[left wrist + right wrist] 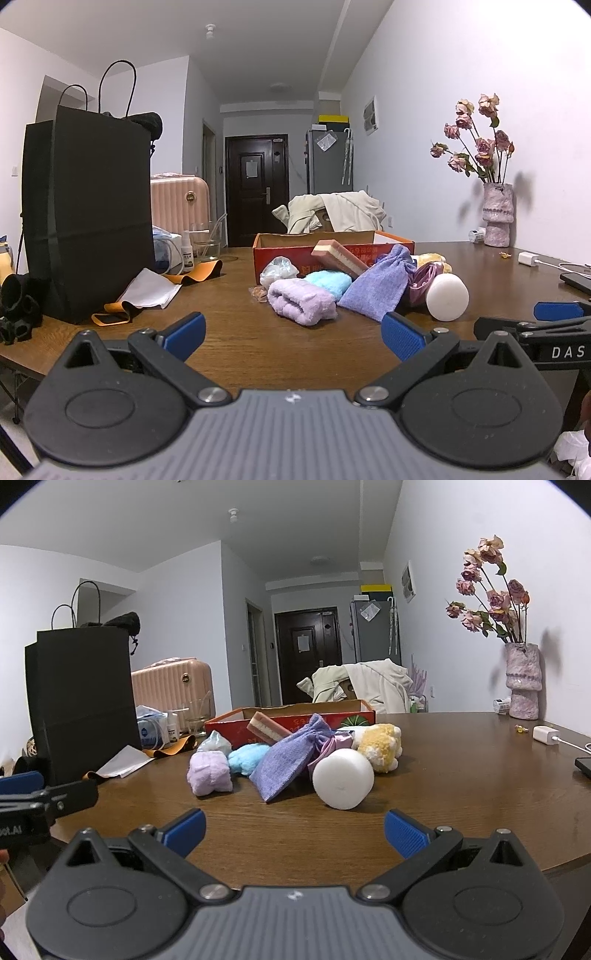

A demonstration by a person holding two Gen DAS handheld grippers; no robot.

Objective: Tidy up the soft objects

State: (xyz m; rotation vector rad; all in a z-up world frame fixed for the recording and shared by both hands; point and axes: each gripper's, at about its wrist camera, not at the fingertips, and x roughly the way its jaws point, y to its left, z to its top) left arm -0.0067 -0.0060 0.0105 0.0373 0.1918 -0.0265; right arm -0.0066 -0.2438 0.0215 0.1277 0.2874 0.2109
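Wooden table [461, 775]: soft pile at your 12 o'clock, touching red box [295, 716]. Foam roll [343, 779] nearest, purple pouch [286, 766] at its 9. Left gripper [293, 338], right gripper [295, 834] both spread, empty. Roll may roll off if nudged.

The left claw [293, 334] is held low above the near edge of the worktop [295, 354], level and pointed forward, its two blue-padded fingers [184, 334] spread wide with nothing between them. The right claw [295, 830] is held beside it at the same near edge, likewise level, with its blue pads [404, 830] wide apart and nothing gripped. Each claw is seen from the side at the margin of the other's view.
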